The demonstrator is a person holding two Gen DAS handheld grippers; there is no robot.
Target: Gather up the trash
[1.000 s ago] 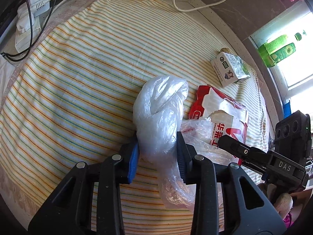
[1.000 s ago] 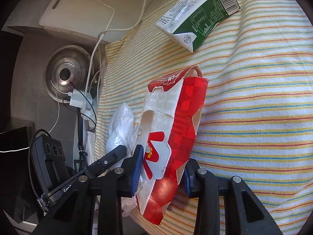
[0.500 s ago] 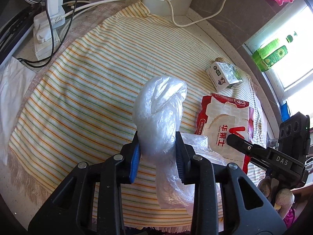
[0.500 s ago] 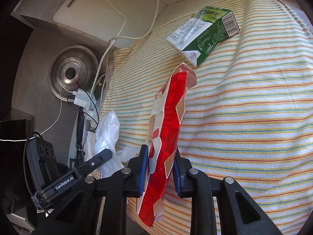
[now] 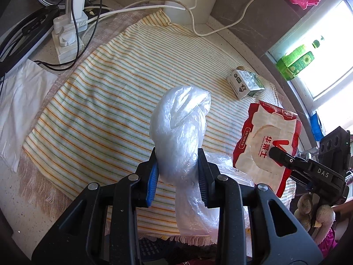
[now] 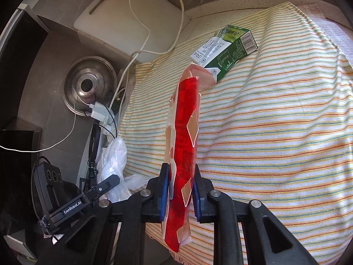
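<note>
one plastic bag (image 5: 181,130), one red wrapper (image 6: 185,145), one carton (image 6: 225,53)

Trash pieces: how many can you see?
3: crumpled clear plastic bag in the left gripper, flattened red-and-white paper box in the closing right gripper, green-and-white drink carton on the striped cloth.

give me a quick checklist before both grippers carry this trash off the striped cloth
1. Left gripper pinching the clear plastic bag: ok.
2. Right gripper on the red wrapper, jaws closing: ok.
3. Wrapper lifted off the striped cloth: ok.
4. Bag's loose tail clear of the cloth: cannot tell.
5. All trash collected: not ok, the milk carton lies on the cloth.
6. Bin located: cannot tell, none in view.
</note>
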